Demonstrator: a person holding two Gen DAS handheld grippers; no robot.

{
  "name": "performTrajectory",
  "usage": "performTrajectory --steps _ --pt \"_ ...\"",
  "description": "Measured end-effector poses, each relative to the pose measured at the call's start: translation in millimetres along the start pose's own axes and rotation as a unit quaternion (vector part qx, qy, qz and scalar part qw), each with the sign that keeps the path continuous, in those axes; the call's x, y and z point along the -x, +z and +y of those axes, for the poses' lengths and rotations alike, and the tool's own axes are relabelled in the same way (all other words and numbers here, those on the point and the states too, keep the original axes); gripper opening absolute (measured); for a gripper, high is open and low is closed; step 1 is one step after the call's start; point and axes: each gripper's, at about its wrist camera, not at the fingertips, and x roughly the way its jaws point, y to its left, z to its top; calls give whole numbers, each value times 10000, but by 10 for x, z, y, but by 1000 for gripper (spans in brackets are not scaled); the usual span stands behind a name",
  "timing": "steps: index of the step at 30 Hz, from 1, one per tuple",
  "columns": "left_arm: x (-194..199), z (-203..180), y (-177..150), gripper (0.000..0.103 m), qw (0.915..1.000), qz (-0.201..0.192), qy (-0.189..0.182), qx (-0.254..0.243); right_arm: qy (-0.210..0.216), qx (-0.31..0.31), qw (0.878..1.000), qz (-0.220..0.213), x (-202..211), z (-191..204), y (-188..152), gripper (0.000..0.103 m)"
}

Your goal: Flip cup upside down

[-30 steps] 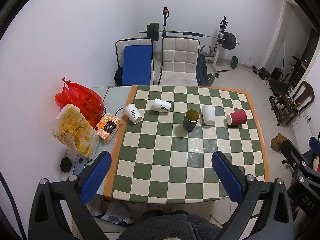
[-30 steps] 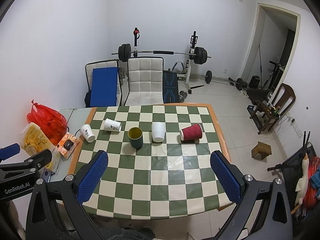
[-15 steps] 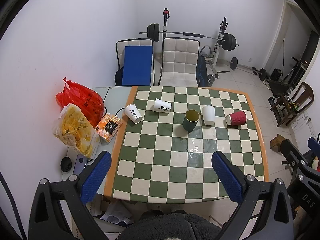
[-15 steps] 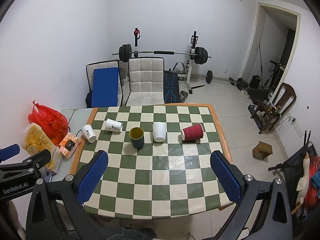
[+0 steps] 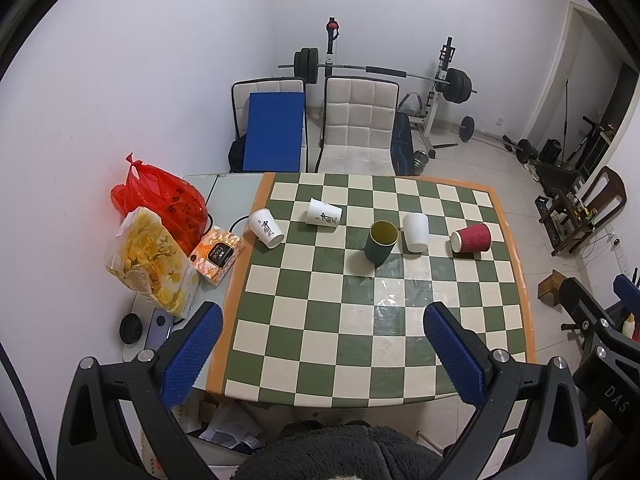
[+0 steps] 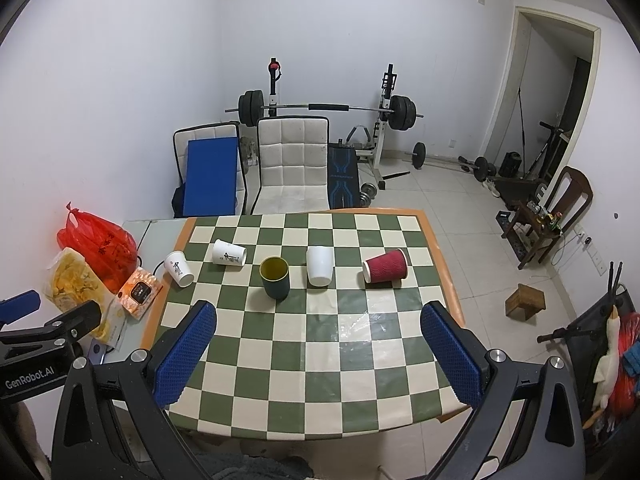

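Green and cream squares are covering the table [image 5: 360, 344] in front of us, and five cups are sitting in a loose row across its far half. The dark green cup [image 5: 381, 241] is standing upright, mouth up, near the middle of that row. Just to its right a plain white cup [image 5: 415, 232] is already resting mouth down. Farther right the red ribbed cup [image 5: 471, 238] is lying on its side. To the left, two white printed paper cups are tipped over: one [image 5: 324, 211] is lying on the checks, the other [image 5: 265, 228] is at the table's left edge.

We are holding the left gripper [image 5: 322, 354] above the near edge of the table, its blue fingers spread wide and gripping nothing. We are holding the right gripper [image 6: 320, 354] the same way, spread wide and gripping nothing, well short of the cups.

Beside the table's left edge, a red plastic bag [image 5: 162, 200], a yellow snack bag [image 5: 152, 256] and an orange box [image 5: 218, 254] are lying on a grey surface.
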Motion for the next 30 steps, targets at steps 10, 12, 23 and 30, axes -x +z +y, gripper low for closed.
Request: performTrajectory --steps 10,12,23,30 --pt "15 -9 13 103 10000 22 -32 -4 -1 0 10000 -5 11 7 -1 103" --pt "12 -2 12 103 10000 19 -39 21 12 -4 10000 7 8 5 1 103" --pt "-55 -39 71 103 10000 31 85 38 67 -65 9999 42 -15 17 7 103" --pt "-560 -65 104 103 9985 242 435 240 95 -168 9994 283 -506 -51 -4 103"
